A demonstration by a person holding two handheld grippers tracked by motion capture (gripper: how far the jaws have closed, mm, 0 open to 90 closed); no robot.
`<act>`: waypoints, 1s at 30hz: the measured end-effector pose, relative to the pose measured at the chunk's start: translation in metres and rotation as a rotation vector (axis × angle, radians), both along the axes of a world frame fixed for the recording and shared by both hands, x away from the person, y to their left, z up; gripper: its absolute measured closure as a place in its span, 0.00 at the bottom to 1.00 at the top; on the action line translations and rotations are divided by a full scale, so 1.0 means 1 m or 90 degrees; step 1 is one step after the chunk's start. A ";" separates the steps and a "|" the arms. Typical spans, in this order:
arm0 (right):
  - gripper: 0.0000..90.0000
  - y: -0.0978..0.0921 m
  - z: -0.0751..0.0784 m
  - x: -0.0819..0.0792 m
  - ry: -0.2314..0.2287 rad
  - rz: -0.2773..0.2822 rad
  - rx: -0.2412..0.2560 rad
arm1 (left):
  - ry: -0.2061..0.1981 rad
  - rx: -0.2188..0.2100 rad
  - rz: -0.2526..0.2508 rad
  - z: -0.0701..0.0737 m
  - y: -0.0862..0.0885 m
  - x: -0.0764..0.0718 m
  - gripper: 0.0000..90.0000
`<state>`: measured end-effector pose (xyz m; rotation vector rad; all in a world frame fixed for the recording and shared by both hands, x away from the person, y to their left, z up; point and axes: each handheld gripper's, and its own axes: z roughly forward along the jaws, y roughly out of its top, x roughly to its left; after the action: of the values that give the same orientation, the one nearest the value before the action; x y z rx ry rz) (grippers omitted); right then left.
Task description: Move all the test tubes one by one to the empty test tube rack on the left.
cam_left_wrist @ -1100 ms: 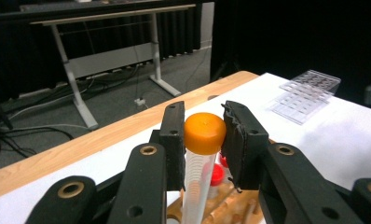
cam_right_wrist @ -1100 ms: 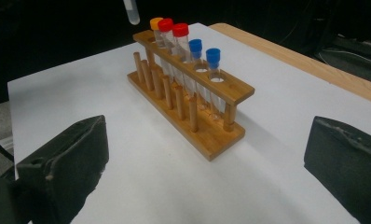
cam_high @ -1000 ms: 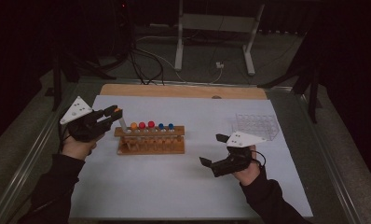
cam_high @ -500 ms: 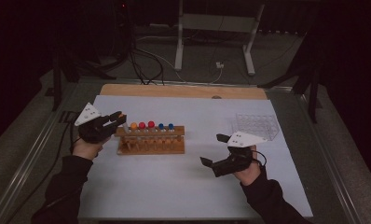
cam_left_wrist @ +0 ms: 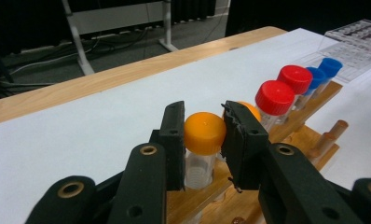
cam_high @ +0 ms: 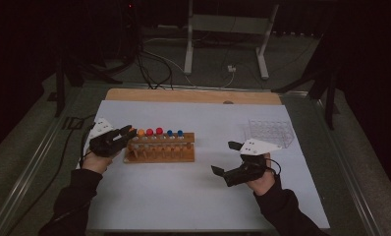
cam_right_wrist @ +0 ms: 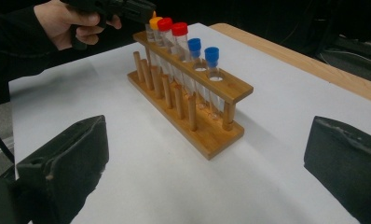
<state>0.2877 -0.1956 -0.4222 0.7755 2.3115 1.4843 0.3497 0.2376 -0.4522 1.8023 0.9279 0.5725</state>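
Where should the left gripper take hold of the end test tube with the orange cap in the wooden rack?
Grip the orange-capped clear test tube by its round cap, coming in level from the rack's open end. It stands upright in the wooden rack, so only the cap and upper tube are exposed. The left gripper already straddles the cap; whether its jaws press it is unclear. Then lift straight up.

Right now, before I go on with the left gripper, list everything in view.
Orange-capped tubes: two, left end of rack; nearest sits between the left jaws.
Red-capped tubes: two, next along.
Blue-capped tubes: two, beyond the red.
Wooden rack: one, brown, table centre-left.
Clear tray: one, transparent, far right.
Table: one, white sheet over wood.
Left gripper: black, around the orange cap.
Right gripper: black, wide open, right of the rack.
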 end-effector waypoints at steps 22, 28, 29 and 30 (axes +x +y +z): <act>0.00 -0.002 0.002 0.001 -0.002 -0.006 0.001 | 0.013 -0.054 -0.017 0.011 0.015 -0.014 0.44; 0.00 -0.007 0.002 0.001 -0.003 -0.015 0.002 | 0.036 -0.083 -0.092 0.014 0.022 -0.036 0.22; 0.00 -0.008 0.001 0.001 -0.002 -0.018 0.001 | 0.042 -0.085 -0.107 0.013 0.022 -0.038 0.19; 0.00 -0.009 0.000 0.001 0.000 -0.020 0.002 | 0.043 -0.089 -0.121 0.012 0.022 -0.042 0.15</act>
<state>0.2890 -0.2041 -0.4218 0.8094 2.2869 1.4744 0.3078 0.2599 -0.4397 1.7676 0.8102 0.3207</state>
